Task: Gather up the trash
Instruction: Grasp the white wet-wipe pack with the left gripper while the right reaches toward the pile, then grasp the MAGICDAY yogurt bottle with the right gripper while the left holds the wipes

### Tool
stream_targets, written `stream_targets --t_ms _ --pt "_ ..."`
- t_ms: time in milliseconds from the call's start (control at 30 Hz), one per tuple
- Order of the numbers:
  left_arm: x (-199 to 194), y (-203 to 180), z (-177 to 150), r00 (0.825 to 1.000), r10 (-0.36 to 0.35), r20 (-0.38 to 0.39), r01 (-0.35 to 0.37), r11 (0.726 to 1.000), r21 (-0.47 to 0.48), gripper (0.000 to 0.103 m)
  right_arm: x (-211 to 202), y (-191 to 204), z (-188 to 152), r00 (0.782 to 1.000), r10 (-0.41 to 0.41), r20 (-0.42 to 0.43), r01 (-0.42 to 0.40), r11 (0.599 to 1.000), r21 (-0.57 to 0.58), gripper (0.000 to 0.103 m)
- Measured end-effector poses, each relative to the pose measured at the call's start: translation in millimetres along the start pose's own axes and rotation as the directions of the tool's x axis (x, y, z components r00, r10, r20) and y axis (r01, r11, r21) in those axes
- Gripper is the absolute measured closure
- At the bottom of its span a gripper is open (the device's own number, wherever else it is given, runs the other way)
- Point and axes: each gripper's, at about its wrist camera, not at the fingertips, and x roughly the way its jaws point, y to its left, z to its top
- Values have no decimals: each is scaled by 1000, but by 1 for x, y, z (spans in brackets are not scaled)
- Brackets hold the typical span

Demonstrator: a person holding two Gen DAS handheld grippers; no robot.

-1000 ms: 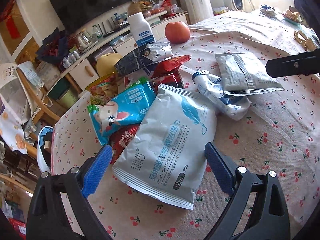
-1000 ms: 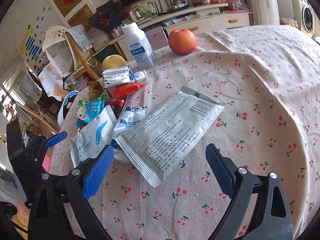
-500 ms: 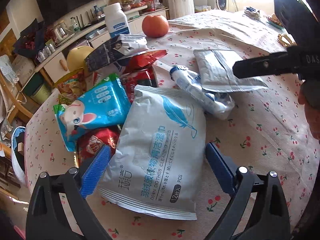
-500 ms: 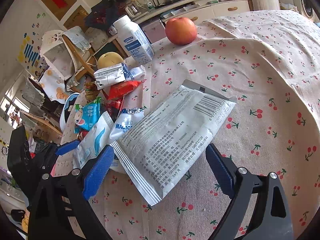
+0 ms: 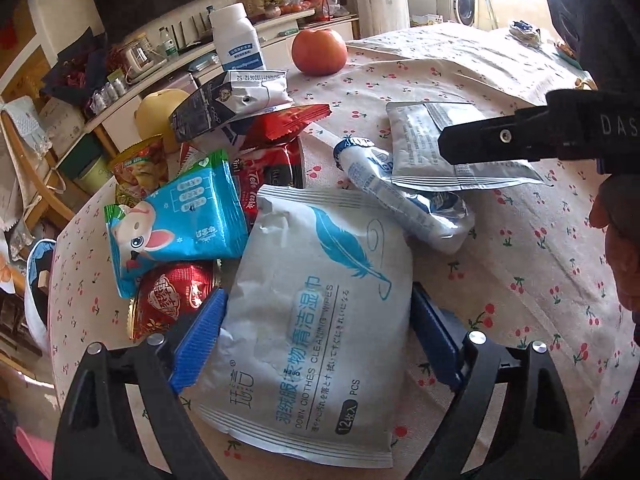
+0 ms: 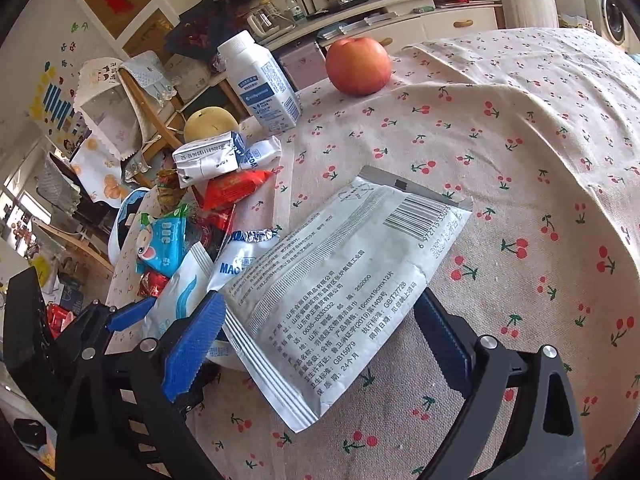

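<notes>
A large white wipes pack with a blue feather [image 5: 320, 300] lies flat on the cherry-print tablecloth [image 5: 520, 264]. My left gripper [image 5: 318, 340] straddles its near half. The jaws are closing, and the blue pads [image 5: 200, 336] stand at the pack's two side edges without a clear squeeze. My right gripper [image 6: 316, 340] is open around a white sachet with a barcode [image 6: 340, 292], one pad at each side. In the left wrist view a black finger of the right gripper [image 5: 500, 140] hangs over that sachet [image 5: 420, 136].
More wrappers are piled at the table's left edge: a blue rabbit pack [image 5: 180, 220], red packets [image 5: 288, 124], a crushed carton [image 5: 232, 100] and a squeezed tube [image 5: 400, 200]. Behind stand a white bottle [image 5: 236, 38], an apple [image 5: 319, 51] and a pear [image 5: 156, 116]. A hand [image 5: 624, 248] is at right.
Both grippers have come closer and lower over their packets. The left pads now stand a little nearer together at the wipes pack's edges. The right gripper's finger has come in over the sachet.
</notes>
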Motion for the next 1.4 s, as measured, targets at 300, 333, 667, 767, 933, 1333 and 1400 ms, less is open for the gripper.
stream_targets --t_ms 300,333,667,767,933,1333,1400 --pt "-3 9 0 1000 28 -9 -29 990 -139 23 3 -2 1 1000 23 -11 -22 1000 16 8" --pt "-4 13 -1 1000 27 -14 -28 986 -161 24 2 -1 -1 999 40 -17 -40 999 18 8" --pt "-18 47 -16 1000 10 -1 -9 934 -356 24 10 40 -26 993 102 -54 -108 984 -139 8" --pt "-25 56 -22 1000 12 13 -5 914 -405 24 14 54 -32 997 66 -37 -72 973 -220 19" --pt "-39 65 -30 999 25 47 0 884 -468 24 22 67 -38 1000 6 -13 -10 949 -314 36" --pt "-62 82 -54 993 102 60 -47 807 -589 24 15 74 -43 1000 8 13 -3 939 -343 62" --pt "-68 83 -61 991 119 57 -59 787 -615 24 14 75 -44 1000 8 16 -3 940 -342 62"
